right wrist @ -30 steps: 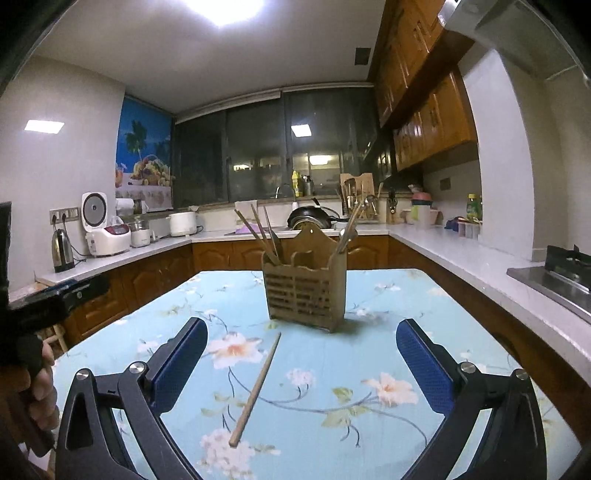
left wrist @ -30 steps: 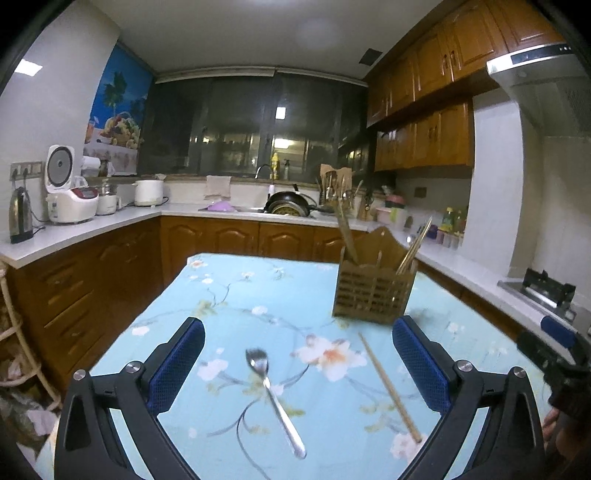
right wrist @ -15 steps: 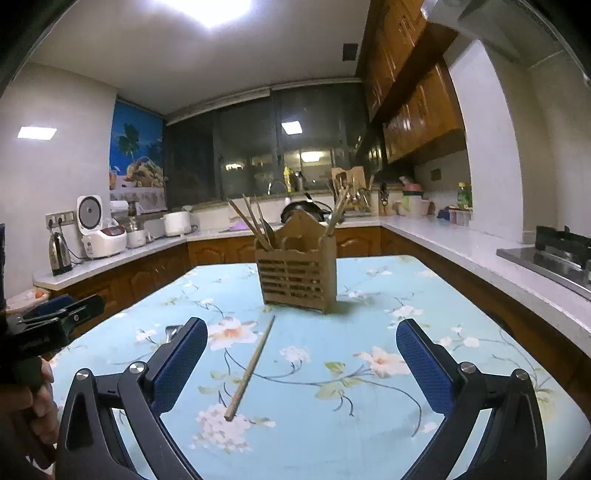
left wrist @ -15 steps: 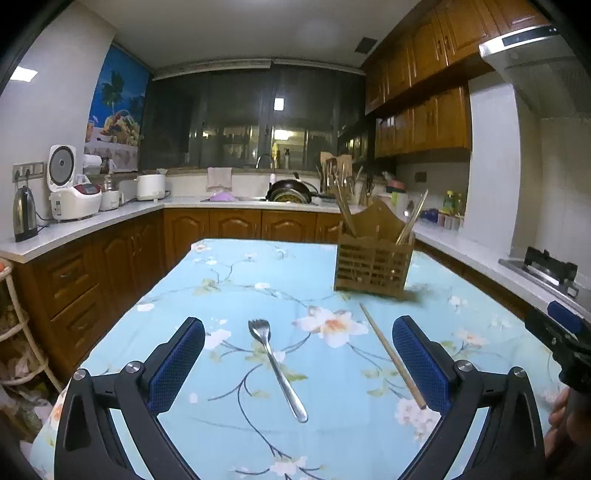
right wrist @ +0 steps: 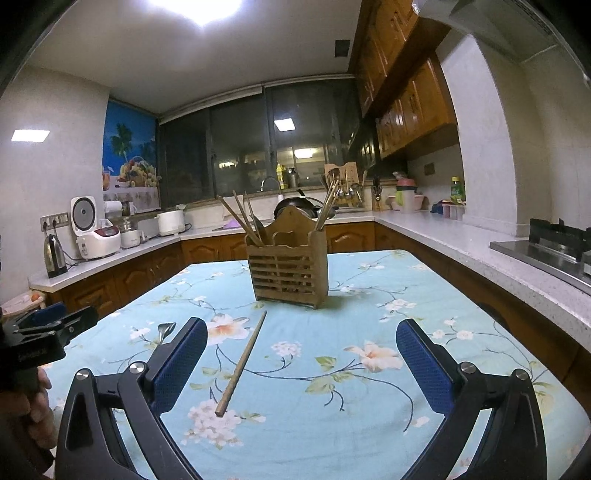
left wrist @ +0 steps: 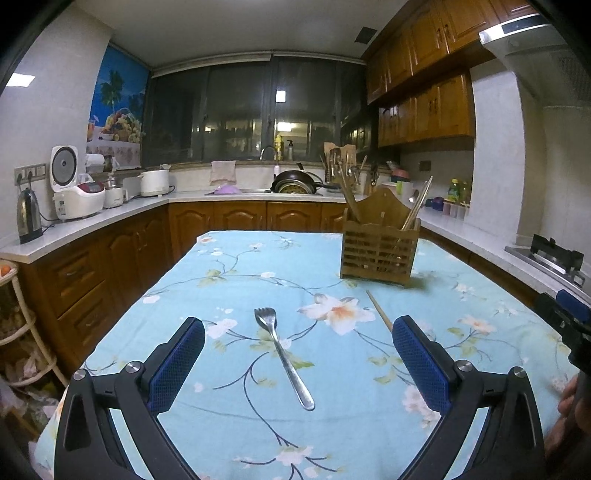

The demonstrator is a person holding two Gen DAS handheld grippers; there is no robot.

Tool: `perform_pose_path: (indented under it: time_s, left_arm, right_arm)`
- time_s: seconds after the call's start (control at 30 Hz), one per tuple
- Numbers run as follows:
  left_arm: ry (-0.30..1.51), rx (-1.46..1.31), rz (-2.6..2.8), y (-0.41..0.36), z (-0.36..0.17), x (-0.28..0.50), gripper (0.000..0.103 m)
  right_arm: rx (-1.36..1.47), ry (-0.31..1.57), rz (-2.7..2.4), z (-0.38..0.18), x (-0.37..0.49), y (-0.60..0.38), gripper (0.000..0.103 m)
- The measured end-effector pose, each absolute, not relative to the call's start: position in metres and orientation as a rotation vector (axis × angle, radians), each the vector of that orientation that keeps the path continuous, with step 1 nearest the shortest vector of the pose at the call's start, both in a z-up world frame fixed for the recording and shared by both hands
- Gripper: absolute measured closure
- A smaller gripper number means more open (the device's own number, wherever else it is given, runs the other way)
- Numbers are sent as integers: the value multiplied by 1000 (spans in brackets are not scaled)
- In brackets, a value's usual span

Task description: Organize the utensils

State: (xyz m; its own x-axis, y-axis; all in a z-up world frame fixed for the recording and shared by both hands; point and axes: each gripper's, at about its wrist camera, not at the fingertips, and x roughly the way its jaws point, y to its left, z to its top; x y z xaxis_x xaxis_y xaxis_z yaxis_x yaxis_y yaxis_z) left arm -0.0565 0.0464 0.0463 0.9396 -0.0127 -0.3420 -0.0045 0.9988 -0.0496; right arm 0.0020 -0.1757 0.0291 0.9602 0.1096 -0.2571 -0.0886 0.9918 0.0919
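- I see dark windows (left wrist: 258,114) across the far wall, night outside.
- Brown wood cabinets (left wrist: 424,107) up right, matching base units (left wrist: 85,273) left.
- Pale countertop (right wrist: 480,251) wraps the room; stove (right wrist: 554,243) right.
- Ceiling light (right wrist: 207,7) glaring overhead.
- Fruit poster (left wrist: 118,107), rice cooker (left wrist: 74,188), kettle (left wrist: 27,216) left.

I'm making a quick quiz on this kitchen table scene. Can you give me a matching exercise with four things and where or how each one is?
Things:
1. fork
2. loose chopstick
3. wooden utensil holder
4. left gripper

States:
A. upright on the tablecloth, chopsticks standing in it
B. open, holding nothing
C. flat on the tablecloth, tines pointing away
D. flat on the tablecloth, in front of the holder

Pairs: 1-C, 2-D, 3-A, 4-B
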Motion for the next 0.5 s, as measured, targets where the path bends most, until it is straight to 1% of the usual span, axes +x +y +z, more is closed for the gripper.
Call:
perform_pose_path:
  time_s: [0.5]
  left_arm:
    - [352,-36,38,52,45,-57,1]
  right_arm:
    - [78,274,102,29,2,-175,0]
